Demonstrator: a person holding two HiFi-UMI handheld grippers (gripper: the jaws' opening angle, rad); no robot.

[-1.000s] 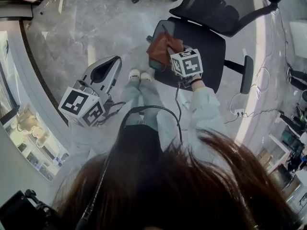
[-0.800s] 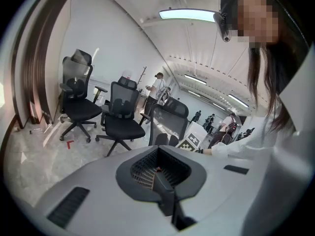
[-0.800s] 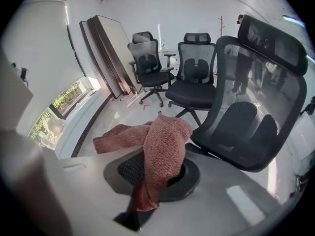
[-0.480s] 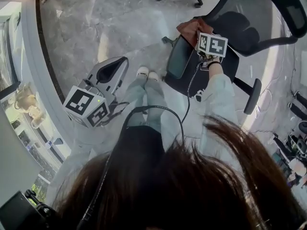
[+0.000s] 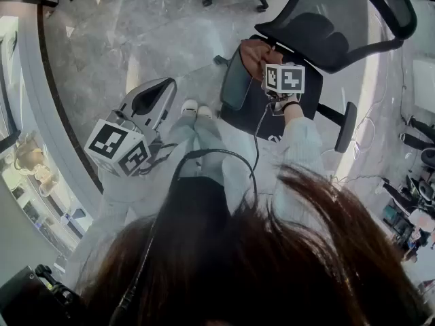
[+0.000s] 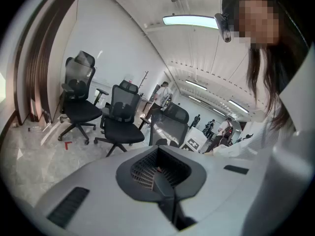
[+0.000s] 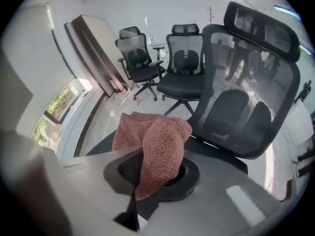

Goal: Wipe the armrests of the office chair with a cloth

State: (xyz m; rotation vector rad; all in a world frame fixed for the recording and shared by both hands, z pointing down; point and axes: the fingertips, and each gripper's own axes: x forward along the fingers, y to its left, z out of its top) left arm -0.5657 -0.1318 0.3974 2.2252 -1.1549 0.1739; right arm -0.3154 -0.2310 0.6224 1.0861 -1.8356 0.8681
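The black mesh office chair stands at the upper right of the head view, one armrest on its left and the other armrest on its right. My right gripper is shut on a reddish-brown cloth and points steeply down beside the far end of the left armrest. In the right gripper view the cloth hangs folded from the right gripper, with the chair's backrest behind it. My left gripper hangs apart over the floor, jaws together and holding nothing.
The person's white shoes stand just left of the chair on the marble floor. Cables trail on the floor at the right. Two more office chairs and a wood-edged wall stand further off.
The right gripper has carried the cloth from the front of the left armrest toward its back end. The left gripper has barely shifted.
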